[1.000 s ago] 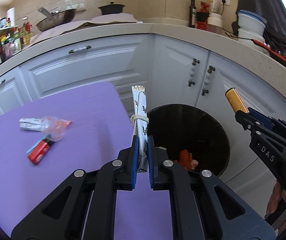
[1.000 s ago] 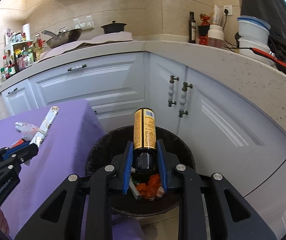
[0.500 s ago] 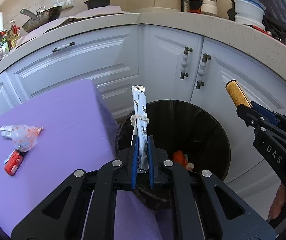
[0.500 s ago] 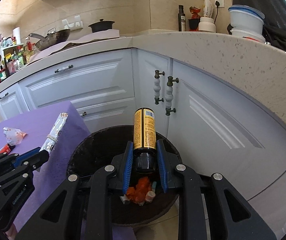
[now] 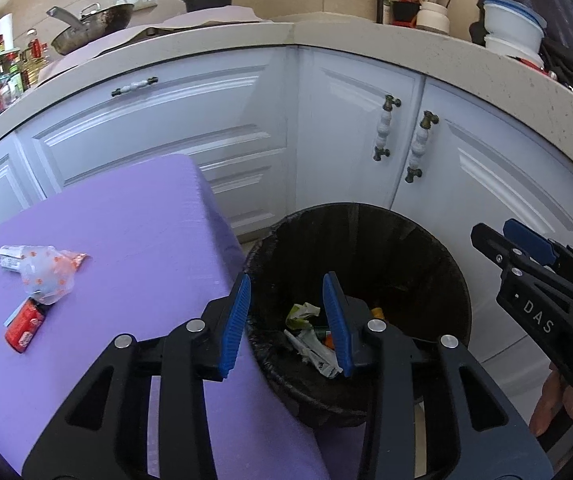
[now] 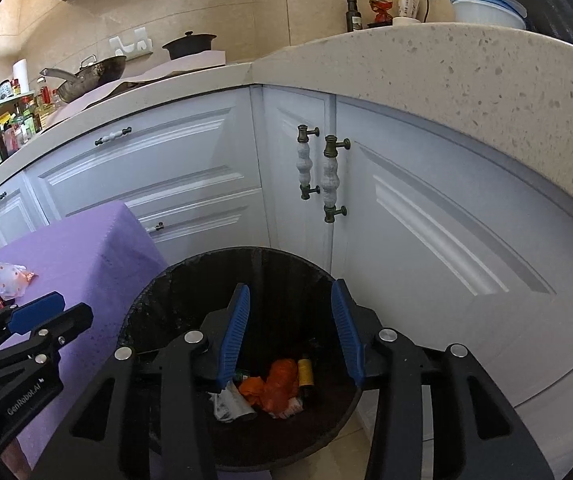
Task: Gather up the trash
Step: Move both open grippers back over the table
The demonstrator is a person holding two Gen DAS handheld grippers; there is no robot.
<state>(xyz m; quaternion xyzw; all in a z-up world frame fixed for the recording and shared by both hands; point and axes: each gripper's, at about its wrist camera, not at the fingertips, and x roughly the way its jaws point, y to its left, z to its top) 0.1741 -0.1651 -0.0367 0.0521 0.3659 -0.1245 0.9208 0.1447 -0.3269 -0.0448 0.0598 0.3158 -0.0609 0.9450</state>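
Tongs in both hands tilt downward over the black bin (image 5: 356,240), which stands on the floor in the corner of white kitchen cabinets. The left tongs (image 5: 286,316) hang at the bin's near rim, beside the edge of the purple bench (image 5: 126,220); their jaws have just been opening and stand apart with nothing between the blue pads. The right tongs (image 6: 290,328) sit squarely above the bin mouth, jaws likewise just opened and released, empty. Part of a hand (image 5: 558,404) shows under the right tongs at the lower right of the left view.

Letters "DAS" are printed in white on the side of the right tongs, and "GenRobot.AI" on the left tongs seen from the right view.

Trash lies at the bottom of the bin: a yellow-labelled bottle (image 6: 305,370), orange crumpled plastic (image 6: 274,384) and a rolled paper wrapper (image 5: 312,346). On the bench, well apart from the bin, remain a clear plastic bag with orange dots (image 5: 46,274) and, just beside it, a small red packet (image 5: 24,322). Behind, a speckled stone worktop (image 6: 466,80) carries a wok (image 5: 90,28), a black pot, bottles and white bowls against beige wall tiles.
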